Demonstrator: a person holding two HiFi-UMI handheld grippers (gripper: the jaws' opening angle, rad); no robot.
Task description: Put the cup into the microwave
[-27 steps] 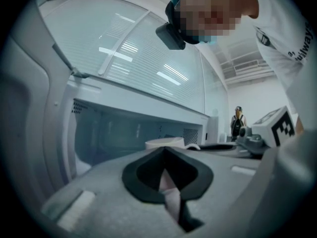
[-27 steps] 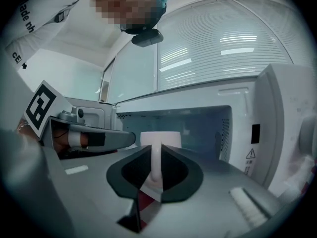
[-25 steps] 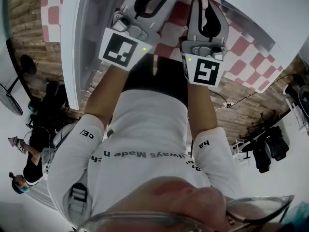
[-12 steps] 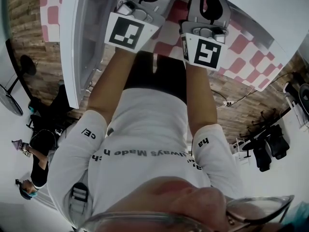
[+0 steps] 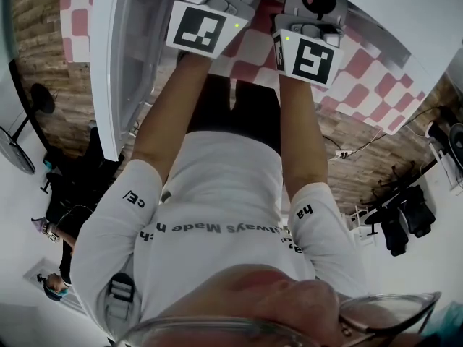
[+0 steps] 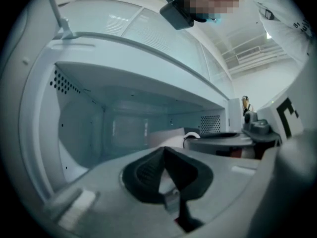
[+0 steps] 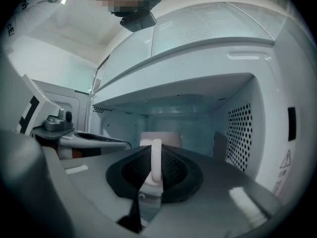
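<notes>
Change: since the earlier frame, both grippers have been carried further forward, so that in the head view their marker cubes sit closer to the top edge and more of each gripper is lost inside the oven.
Cup: the pale ceramic cup with a white loop handle (image 7: 169,139) is held within the mouth of the cavity, handle towards the camera. Whether its base is resting on the oven floor cannot be told.
Right gripper: the right gripper (image 7: 156,157) is clamped on the cup's handle, which stands upright between the dark ribbed pads.
Left gripper: the left gripper (image 6: 164,155) is held just beside the right one, its jaws brought together at the tips with nothing seen between them. The cup shows beyond it, to its right.
Microwave: the white microwave with perforated side walls (image 7: 238,133) is open, and its glazed white door (image 5: 123,63) is swung out on the left.
Desk: the desk under a red-and-white checked cloth (image 5: 376,85) carries the microwave.
Progress: the door is open and the cup has been brought into the cavity, so the task is judged nearly done. Setting the cup down, releasing the handle and withdrawing both grippers are left.
</notes>
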